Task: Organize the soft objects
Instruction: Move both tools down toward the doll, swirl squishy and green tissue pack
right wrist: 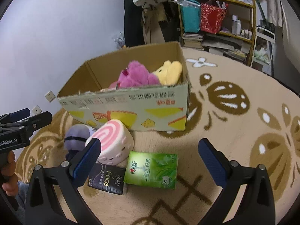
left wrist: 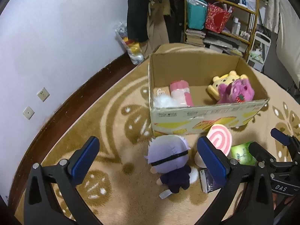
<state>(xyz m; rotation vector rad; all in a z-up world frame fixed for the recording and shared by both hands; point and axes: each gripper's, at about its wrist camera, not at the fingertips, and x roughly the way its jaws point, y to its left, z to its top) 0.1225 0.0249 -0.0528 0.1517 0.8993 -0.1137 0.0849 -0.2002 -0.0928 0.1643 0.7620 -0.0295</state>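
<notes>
An open cardboard box [left wrist: 206,112] [right wrist: 131,103] stands on the rug and holds a purple plush [left wrist: 236,91] [right wrist: 136,76], a yellow plush [left wrist: 223,80] [right wrist: 170,72], a pink roll cushion [left wrist: 181,91] and a white fluffy toy [left wrist: 164,101]. In front of the box lie a lilac-haired doll [left wrist: 168,159] [right wrist: 76,136], a pink swirl cushion [left wrist: 220,140] [right wrist: 112,142], a green tissue pack [left wrist: 241,152] [right wrist: 151,168] and a dark tissue pack [left wrist: 208,181] [right wrist: 106,179]. My left gripper [left wrist: 148,159] is open above the doll. My right gripper [right wrist: 150,159] is open above the green pack.
A tan patterned rug [right wrist: 234,131] covers the floor. A white wall with sockets [left wrist: 43,94] runs along the left. Behind the box are a cluttered shelf [left wrist: 221,18], hanging clothes [left wrist: 136,11] and a bag of toys [left wrist: 129,43]. A hand [right wrist: 8,170] holds the left gripper.
</notes>
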